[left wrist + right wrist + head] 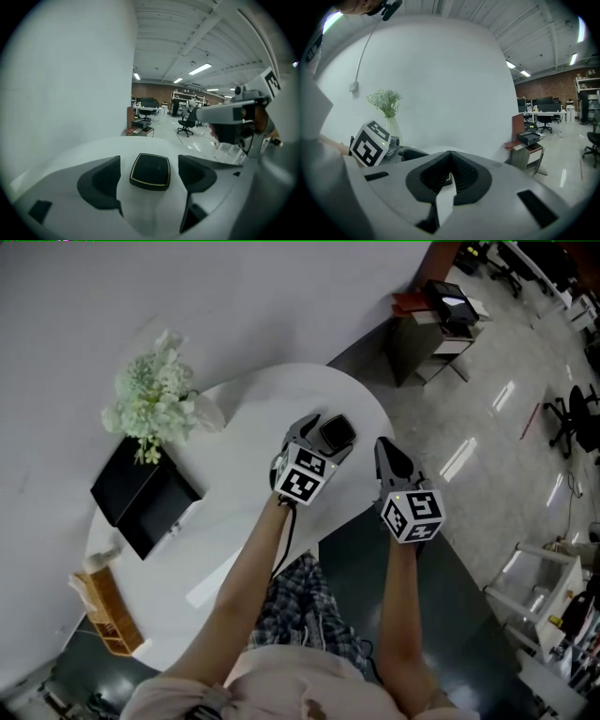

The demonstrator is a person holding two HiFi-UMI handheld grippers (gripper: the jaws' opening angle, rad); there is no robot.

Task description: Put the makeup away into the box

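The compact (336, 432), laid mid-frame on the desk (253, 418) inside the released left gripper (149, 175), could have been skidded off the edge by an off-centre squeeze, while the right gripper (449, 176) was clenched empty.

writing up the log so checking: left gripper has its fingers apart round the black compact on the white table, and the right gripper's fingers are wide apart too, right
Not quite. The right gripper has its fingers shut together, not apart; the right gripper view shows it. The rest stands: the left gripper has its fingers apart round the black compact on the white table.
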